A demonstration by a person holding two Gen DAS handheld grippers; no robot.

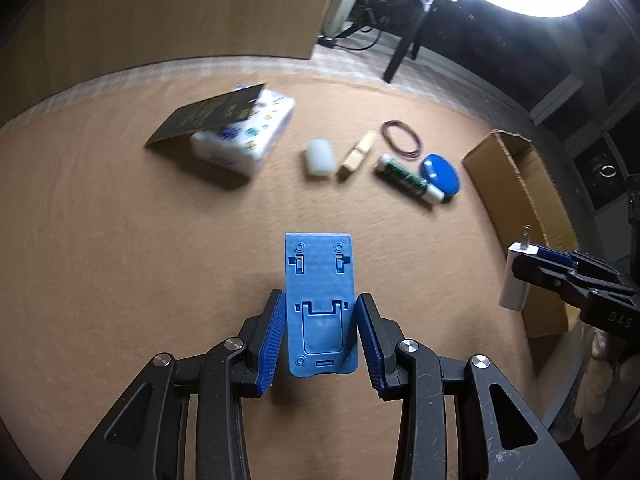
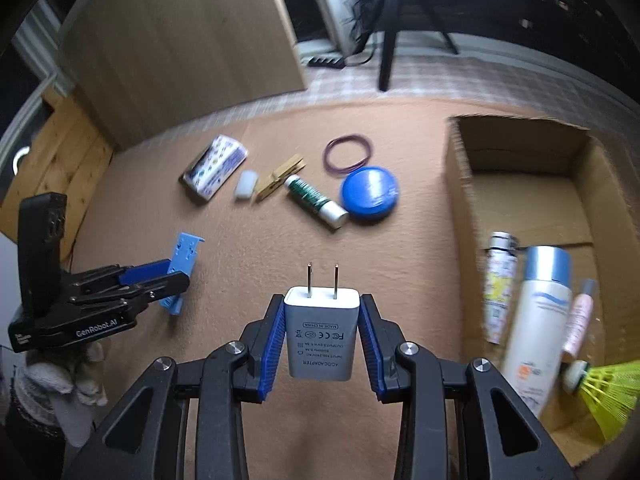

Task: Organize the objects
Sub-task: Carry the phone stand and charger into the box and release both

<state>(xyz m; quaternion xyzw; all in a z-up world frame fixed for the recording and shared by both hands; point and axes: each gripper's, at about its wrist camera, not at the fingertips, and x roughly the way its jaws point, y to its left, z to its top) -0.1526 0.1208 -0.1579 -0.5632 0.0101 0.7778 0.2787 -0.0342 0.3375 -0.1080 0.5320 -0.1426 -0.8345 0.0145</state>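
Tan felt covers the table (image 1: pixel 120 240), with a wooden panel standing beyond its far edge and a tripod on the checked floor behind. At the near middle of the left wrist view, the left gripper (image 1: pixel 320 340) is closed on a blue folding phone stand (image 1: pixel 320 304), its ribbed blue pads pressed to the stand's two long edges. The right gripper (image 2: pixel 320 344) likewise clamps a white AC adapter (image 2: pixel 320 332) by its sides, the two prongs pointing away from the camera. From the right wrist view, a row of loose items lies farther off on the felt: a printed tissue pack (image 2: pixel 214 166) at the left, then a small white block (image 2: pixel 246 184), a wooden clothespin (image 2: pixel 280 182), a spool of green wire (image 2: pixel 314 200) and a round blue tin (image 2: pixel 370 194), the spool's white end just beside the tin. Purple rubber bands (image 2: pixel 348 154) lie just beyond the tin. In the left wrist view a dark card (image 1: pixel 208 116) leans on the tissue pack. An open cardboard box (image 2: pixel 520 148) sits at the right, holding a white sunscreen bottle (image 2: pixel 536 320), a printed tube (image 2: pixel 498 288), a slim pink tube (image 2: pixel 578 320) and a yellow shuttlecock (image 2: pixel 604 392).
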